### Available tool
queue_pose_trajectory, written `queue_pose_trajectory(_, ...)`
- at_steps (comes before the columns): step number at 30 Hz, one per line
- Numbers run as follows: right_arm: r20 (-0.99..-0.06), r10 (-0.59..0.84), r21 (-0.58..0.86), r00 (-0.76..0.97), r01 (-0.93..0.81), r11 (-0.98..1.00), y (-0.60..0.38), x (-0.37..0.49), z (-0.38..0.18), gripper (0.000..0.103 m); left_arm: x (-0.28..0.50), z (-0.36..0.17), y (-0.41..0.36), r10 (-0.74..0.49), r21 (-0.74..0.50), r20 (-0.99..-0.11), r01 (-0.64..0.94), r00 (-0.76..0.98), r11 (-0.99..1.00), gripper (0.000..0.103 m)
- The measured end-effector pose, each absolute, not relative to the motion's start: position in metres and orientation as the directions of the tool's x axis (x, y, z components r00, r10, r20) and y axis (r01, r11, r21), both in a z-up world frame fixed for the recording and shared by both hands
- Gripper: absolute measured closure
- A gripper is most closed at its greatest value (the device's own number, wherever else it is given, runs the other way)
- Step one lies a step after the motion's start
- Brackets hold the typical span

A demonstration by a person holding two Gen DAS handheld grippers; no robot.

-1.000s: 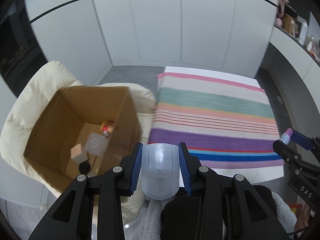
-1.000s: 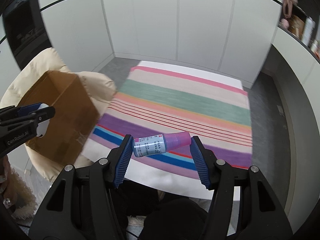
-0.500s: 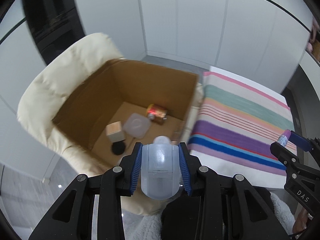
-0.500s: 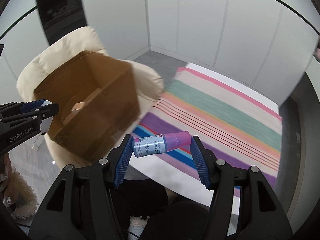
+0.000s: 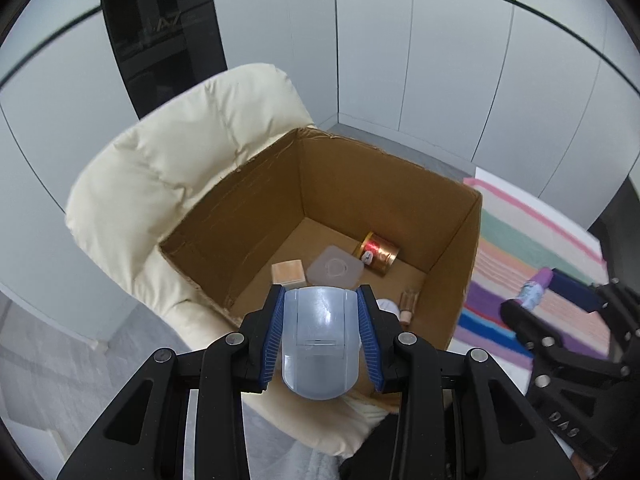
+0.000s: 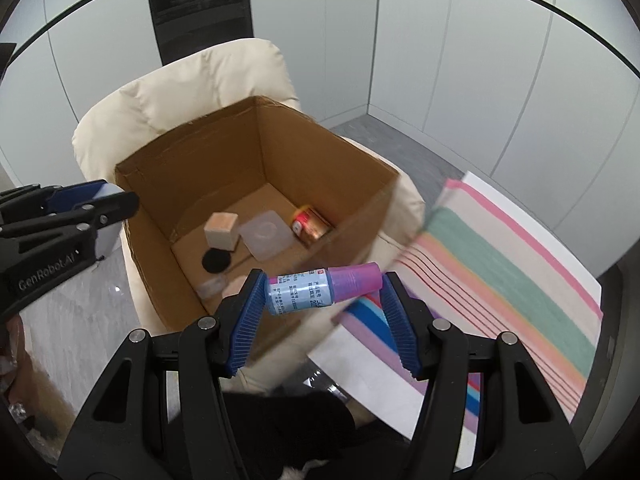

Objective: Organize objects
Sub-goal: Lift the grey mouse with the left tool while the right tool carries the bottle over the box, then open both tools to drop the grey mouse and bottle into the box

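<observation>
Both views have swung from the striped cloth [image 6: 516, 264] over to the cardboard box [image 5: 384, 200] on the cream chair [image 5: 172, 176]; a second ago the box sat off to the side, now its open top lies ahead of both tools. Left gripper [image 5: 319, 336] clamped on the pale grey-blue case [image 5: 319, 344], above the box's near edge. Right gripper [image 6: 323, 304] clamped end-to-end on the small purple-capped bottle [image 6: 320, 289], near the box's right rim. Inside already: gold tin [image 5: 376, 253], wooden cube [image 5: 287, 273], clear lid [image 5: 335, 270]. Judgement: carry phase nearly done; release into the box comes next.
</observation>
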State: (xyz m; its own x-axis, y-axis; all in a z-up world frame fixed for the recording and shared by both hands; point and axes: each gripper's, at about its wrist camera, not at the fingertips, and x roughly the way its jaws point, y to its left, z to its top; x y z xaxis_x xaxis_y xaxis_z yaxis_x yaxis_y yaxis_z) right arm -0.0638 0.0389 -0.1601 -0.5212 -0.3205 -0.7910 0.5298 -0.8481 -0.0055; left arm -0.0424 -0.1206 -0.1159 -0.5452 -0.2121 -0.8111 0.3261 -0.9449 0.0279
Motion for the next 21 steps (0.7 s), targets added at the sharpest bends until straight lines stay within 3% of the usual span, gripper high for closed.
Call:
queue_pose_trajectory(12,-0.800,-0.317,-0.017,-0.509,0.547,-0.837,-0.009,-0.111,-0.177,0.042,-0.100,-0.134,-0.157,-0.246,0.066,-0.806,0.332,-0.538,-0.941,0.066)
queue_pose_trajectory(13,-0.803,-0.323,-0.010,-0.501,0.554,-0.833,-0.012,-0.113,-0.179,0.042,-0.102,-0.137,-0.162,-0.219,0.035,-0.821,0.336,-0.527,-0.941,0.061)
queue_pose_trajectory(14,-0.805,-0.329,-0.004,-0.494,0.558,-0.830,-0.013,-0.114,-0.181,0.042,-0.103,-0.139,-0.166,-0.200,0.015,-0.830,0.338,-0.521,-0.941,0.047)
queue_pose_trajectory(15,-0.809,-0.332,0.006,-0.485,0.558,-0.830,-0.014,-0.117,-0.184,0.037,-0.103,-0.141,-0.170,-0.181,-0.007,-0.840,0.343,-0.512,-0.939,0.039)
queue_pose_trajectory(16,-0.816,-0.325,0.011,-0.478,0.549,-0.836,-0.016,-0.119,-0.186,0.018,-0.103,-0.141,-0.174,-0.172,-0.022,-0.845,0.355,-0.506,-0.934,0.027)
queue_pose_trajectory(18,-0.816,-0.321,0.020,-0.480,0.532,-0.846,-0.015,-0.121,-0.189,0.000,-0.103,-0.139,-0.179,-0.151,-0.050,-0.853,0.365,-0.500,-0.930,0.023)
queue_pose_trajectory(21,-0.818,-0.328,0.038,-0.473,0.524,-0.851,-0.012,-0.120,-0.191,0.000,-0.102,-0.131,-0.181,-0.133,-0.076,-0.849,0.366,-0.512,-0.927,0.022)
